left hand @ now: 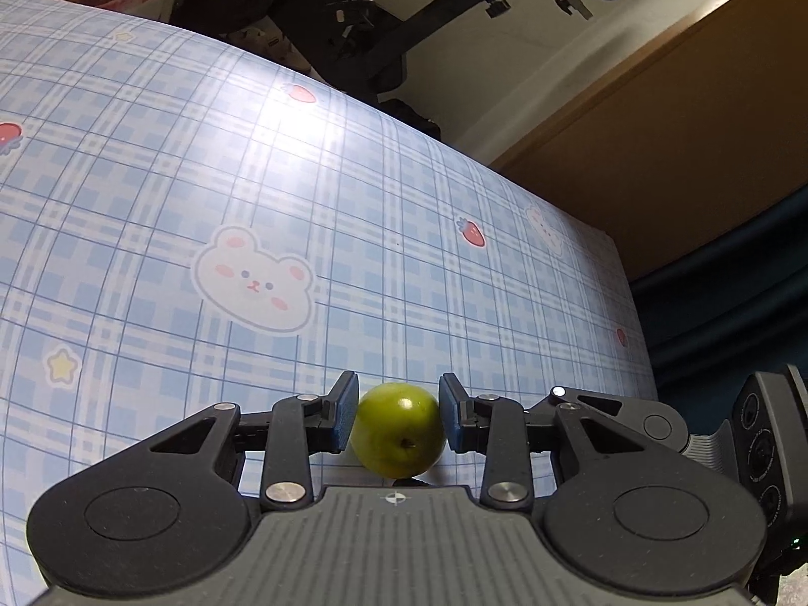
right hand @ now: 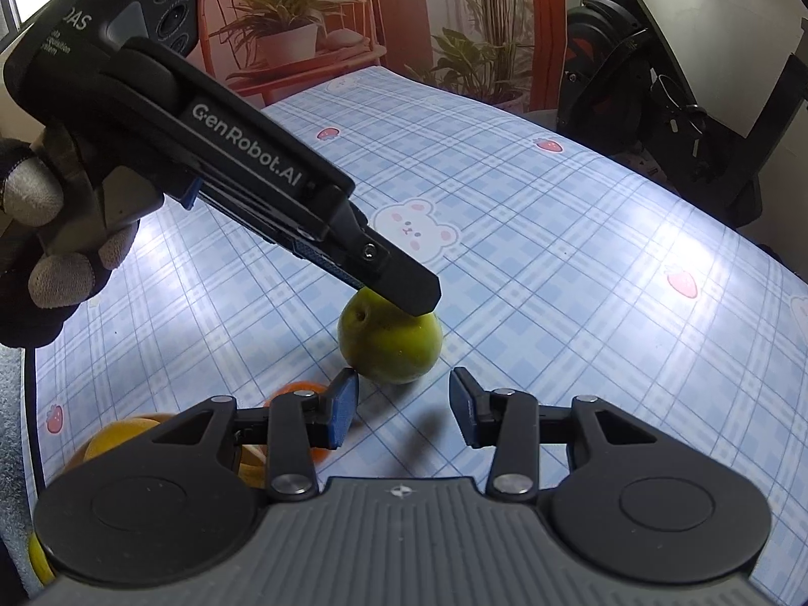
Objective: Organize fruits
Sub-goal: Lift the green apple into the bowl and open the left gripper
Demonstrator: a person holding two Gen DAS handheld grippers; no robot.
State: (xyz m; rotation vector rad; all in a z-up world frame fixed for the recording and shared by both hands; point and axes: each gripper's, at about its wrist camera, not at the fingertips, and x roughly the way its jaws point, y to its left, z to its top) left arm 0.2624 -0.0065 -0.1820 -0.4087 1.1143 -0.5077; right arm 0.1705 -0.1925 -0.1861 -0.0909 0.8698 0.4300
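**A:** What is the left gripper (left hand: 399, 416) doing?

**B:** Its jaws are nearly closed, with a blue pad pressed against each side of a small green fruit (left hand: 398, 429). In the left wrist view the fruit fills the narrow gap between the pads, its stem dimple facing the camera. In the right wrist view the same gripper reaches in from the upper left, gripped by a gloved hand (right hand: 48, 247), and its dark fingertip lies on top of the fruit.

**A:** Where is the fruit?

**B:** It sits on the bench (left hand: 404, 232), which is covered by a blue checked cloth printed with bears and strawberries. The bottom of the fruit seems to touch the cloth.

**A:** And the right gripper (right hand: 404, 411)?

**B:** Its jaws are slightly apart and hold nothing. Only cloth shows between the blue pads. The green fruit lies just beyond its fingertips, not touching them.

**A:** Any other fruit?

**B:** Orange and yellow fruits (right hand: 121, 434) lie at the lower left of the right wrist view, partly hidden behind that gripper's body.
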